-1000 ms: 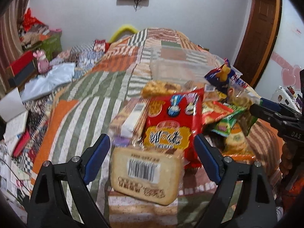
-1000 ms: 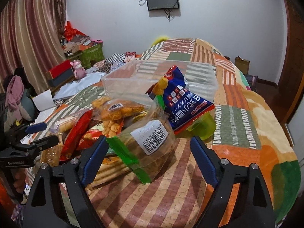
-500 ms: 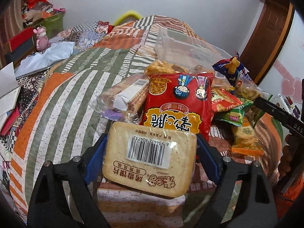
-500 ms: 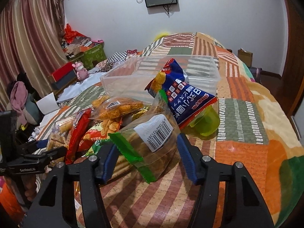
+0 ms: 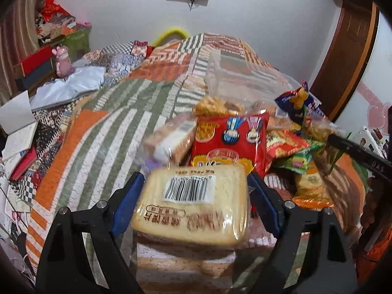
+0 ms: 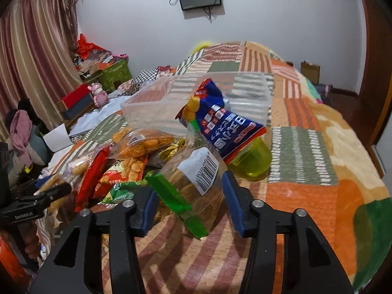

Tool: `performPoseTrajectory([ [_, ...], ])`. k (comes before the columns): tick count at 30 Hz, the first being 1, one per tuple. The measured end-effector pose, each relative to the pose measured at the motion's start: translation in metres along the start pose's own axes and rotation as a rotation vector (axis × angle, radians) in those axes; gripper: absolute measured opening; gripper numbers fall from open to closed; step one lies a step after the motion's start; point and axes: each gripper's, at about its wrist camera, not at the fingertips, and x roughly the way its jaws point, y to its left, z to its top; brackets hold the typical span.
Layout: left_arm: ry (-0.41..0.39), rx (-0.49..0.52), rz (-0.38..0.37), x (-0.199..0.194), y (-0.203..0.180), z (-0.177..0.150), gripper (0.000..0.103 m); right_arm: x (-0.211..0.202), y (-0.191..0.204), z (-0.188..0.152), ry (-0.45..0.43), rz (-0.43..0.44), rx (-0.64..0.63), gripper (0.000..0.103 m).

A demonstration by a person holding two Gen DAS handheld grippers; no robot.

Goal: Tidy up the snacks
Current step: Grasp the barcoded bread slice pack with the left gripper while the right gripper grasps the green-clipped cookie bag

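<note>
- Bedroom, white wall w/ a dark screen at top centre of both views; patchwork bed quilt point(image 5: 127, 112) fills most of each frame and carries the whole snack heap.
- Clear plastic bin point(image 6: 156, 103) sits behind the heap, upper centre of right view; looks to have nothing in it, prob. the drop spot.
- Snack pile mid-frame: red noodle-snack bag point(image 5: 230, 142), blue cracker bag point(image 6: 220, 125) leaning on a yellow-green cup point(image 6: 254, 159).
- Left gripper point(image 5: 193, 201), bottom centre of left view: jaws closing, blue pads right at both edges of the sliced bread pack point(image 5: 193, 203), barcode up. Pack blurred, seems to be coming off the quilt.
- Right gripper point(image 6: 189, 201), bottom centre of right view: pinching the clear cookie bag w/ green ends point(image 6: 193, 183), pads pressed into its sides.
- Step: pick-up, both hands at once. Next, by my read: lift clear of the pile, carry up-frame to the bin, let go inside. Bread is soft, so easy on the squeeze.
- Vs 1 s ago: both claws were spread wide w/ packs loose between them; now narrowed onto them. Bread sits bigger and nearer in the left frame.
</note>
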Motion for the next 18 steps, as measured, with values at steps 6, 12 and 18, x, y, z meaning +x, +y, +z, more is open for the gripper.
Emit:
performPoseTrajectory([
  [6, -0.001, 0.010, -0.034, -0.001, -0.007, 0.019, 0.039, 0.019, 0.006, -0.002, 0.041, -0.060, -0.041, 0.061],
  [12, 0.020, 0.000, 0.008, 0.004, -0.002, 0.013, 0.073, 0.019, -0.007, -0.004, 0.041, -0.019, 0.021, 0.048],
  [18, 0.030, -0.039, 0.031, 0.003, 0.014, 0.002, 0.092, 0.015, -0.004, -0.006, 0.031, -0.017, 0.027, 0.046],
])
